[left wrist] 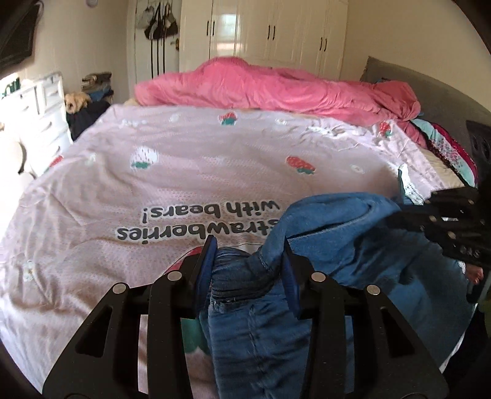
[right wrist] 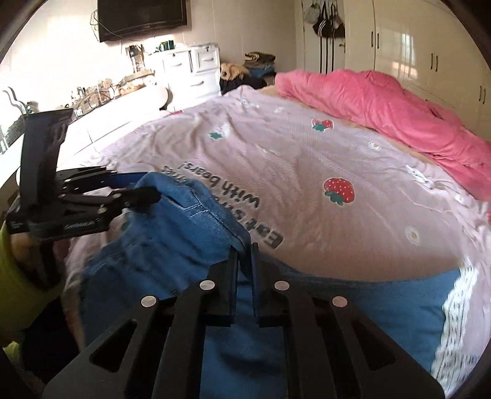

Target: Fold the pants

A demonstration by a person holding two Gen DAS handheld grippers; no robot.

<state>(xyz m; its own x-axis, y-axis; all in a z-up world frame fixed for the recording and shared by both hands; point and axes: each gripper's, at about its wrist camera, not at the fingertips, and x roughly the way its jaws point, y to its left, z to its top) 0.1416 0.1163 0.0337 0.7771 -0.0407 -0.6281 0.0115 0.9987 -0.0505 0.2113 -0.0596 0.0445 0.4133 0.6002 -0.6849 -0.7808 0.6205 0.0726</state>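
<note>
Blue denim pants [left wrist: 337,233] hang lifted over the near part of the bed. In the left wrist view my left gripper [left wrist: 248,267] is shut on a bunched fold of the denim, which fills the gap between its blue pads. From the right edge my right gripper [left wrist: 399,219] reaches into the same cloth. In the right wrist view my right gripper [right wrist: 244,264] is shut on a thin stitched edge of the pants [right wrist: 184,221]. At the left my left gripper [right wrist: 138,185] pinches the other end, held by a hand in a yellow-green sleeve [right wrist: 15,276].
The bed carries a lilac strawberry-print sheet [left wrist: 184,159] with a crumpled pink duvet [left wrist: 276,89] along its far side. A blue cloth with white lace trim [right wrist: 368,307] lies under the pants. White drawers [right wrist: 199,70], a wall TV [right wrist: 141,15], wardrobes [left wrist: 260,30] and a grey headboard [left wrist: 429,89] ring the bed.
</note>
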